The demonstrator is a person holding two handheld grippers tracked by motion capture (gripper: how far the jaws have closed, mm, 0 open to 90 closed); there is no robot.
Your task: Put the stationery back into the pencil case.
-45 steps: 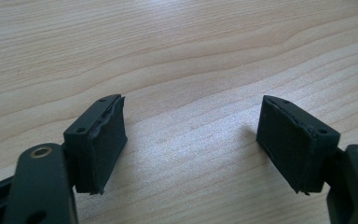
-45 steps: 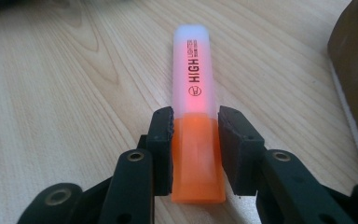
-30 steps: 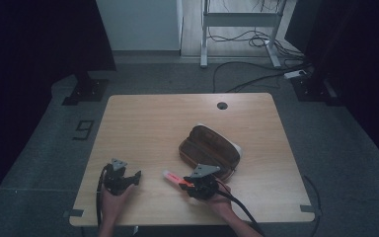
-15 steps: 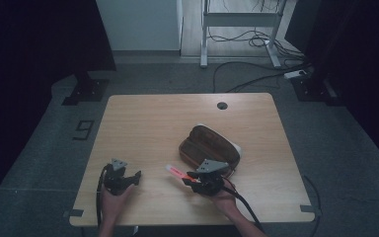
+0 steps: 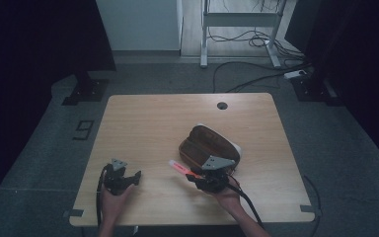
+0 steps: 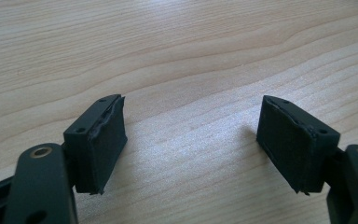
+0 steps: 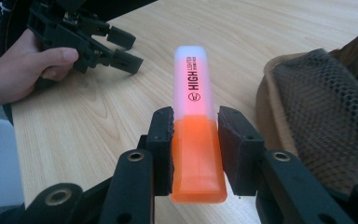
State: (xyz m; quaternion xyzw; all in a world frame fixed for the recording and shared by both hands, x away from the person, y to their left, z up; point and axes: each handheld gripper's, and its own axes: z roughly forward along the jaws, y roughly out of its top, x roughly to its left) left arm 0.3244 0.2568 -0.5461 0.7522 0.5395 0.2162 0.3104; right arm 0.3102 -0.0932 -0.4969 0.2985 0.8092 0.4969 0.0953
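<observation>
One orange highlighter [image 7: 196, 135] is clamped between the two jaws of the right gripper [image 7: 196, 140], the pads pressing on both sides of its orange barrel while its pale translucent cap points away from the hand. In the high view the highlighter [image 5: 179, 169] sticks out from the right gripper [image 5: 193, 175] toward the left, raised off the desk [image 5: 148, 118], near the desk's front edge and somewhat right of its middle.

One brown pencil case [image 5: 208, 148] lies open on the desk just behind the right gripper, right of centre, with something white under its far side. In the right gripper view its mesh inner pocket [image 7: 326, 112] shows just to the right of the highlighter, not touching it.

The left gripper [image 5: 128, 177] sits near the front left corner of the desk, held by the person's left hand [image 5: 112, 197]. Its jaws stand wide apart with nothing between them; in the left gripper view the two black pads [image 6: 103, 140] frame bare wood grain.

One round cable hole [image 5: 222, 105] sits close to the desk's far edge, right of the middle.
</observation>
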